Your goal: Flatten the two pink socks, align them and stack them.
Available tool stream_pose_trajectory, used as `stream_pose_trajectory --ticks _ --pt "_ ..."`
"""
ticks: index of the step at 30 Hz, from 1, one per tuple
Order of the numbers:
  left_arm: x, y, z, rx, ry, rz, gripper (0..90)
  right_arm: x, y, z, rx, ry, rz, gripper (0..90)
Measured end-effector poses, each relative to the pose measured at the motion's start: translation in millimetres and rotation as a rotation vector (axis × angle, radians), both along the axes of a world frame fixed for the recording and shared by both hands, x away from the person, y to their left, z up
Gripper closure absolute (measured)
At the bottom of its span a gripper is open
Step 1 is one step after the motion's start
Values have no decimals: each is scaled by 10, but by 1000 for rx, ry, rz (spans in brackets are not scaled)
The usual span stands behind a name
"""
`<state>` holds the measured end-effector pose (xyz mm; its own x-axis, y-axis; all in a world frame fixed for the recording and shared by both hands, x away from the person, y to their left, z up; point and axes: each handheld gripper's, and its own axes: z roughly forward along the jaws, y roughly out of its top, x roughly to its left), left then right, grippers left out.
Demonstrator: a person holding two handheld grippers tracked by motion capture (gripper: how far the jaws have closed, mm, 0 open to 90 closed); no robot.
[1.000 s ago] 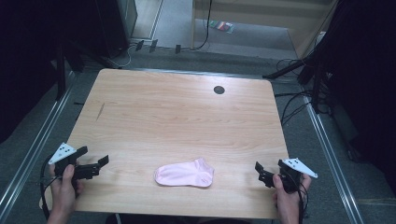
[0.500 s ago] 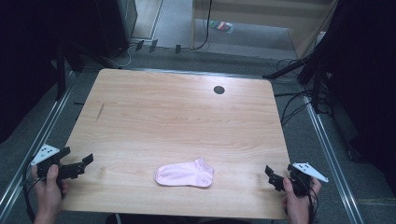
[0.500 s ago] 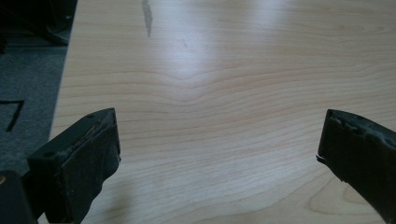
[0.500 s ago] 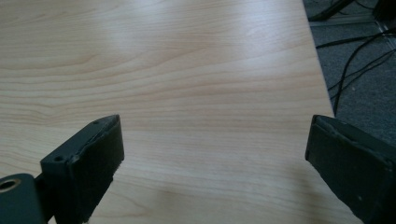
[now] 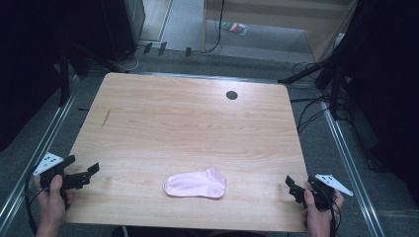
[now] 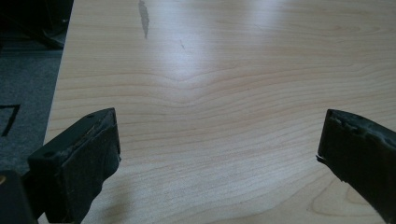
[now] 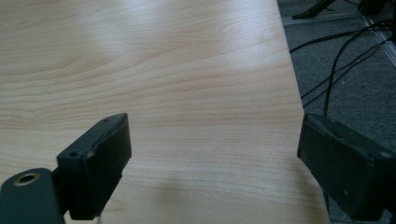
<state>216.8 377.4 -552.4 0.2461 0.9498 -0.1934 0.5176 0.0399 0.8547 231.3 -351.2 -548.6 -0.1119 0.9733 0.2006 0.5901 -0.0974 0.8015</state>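
A pink sock [image 5: 195, 183] lies flat near the front edge of the wooden table [image 5: 188, 123], toe to the left. My left gripper [image 5: 84, 168] hovers at the table's front-left corner, well left of the sock, jaws wide open over bare wood [image 6: 219, 126]. At the front-right corner is my right gripper [image 5: 292, 187], to the right of the sock. Its jaws [image 7: 215, 126] are open and have just been closing a little, with nothing between them. One jaw hangs past the table's right edge.
A dark round hole [image 5: 231, 95] sits near the table's far edge, and a dark streak [image 5: 106, 117] marks the left side. Black cables [image 5: 316, 108] run over the floor at the right. Metal rails flank the table on both sides.
Both hands have drawn outward and back toward the table's front corners, away from the sock. The sock has not moved.
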Motion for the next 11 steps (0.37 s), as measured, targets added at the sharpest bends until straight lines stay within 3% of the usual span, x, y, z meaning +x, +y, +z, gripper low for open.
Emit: stream_pose_trajectory --ticks 11 --pt "15 -3 -1 -13 5 -6 0 19 -9 -5 13 15 -9 131"
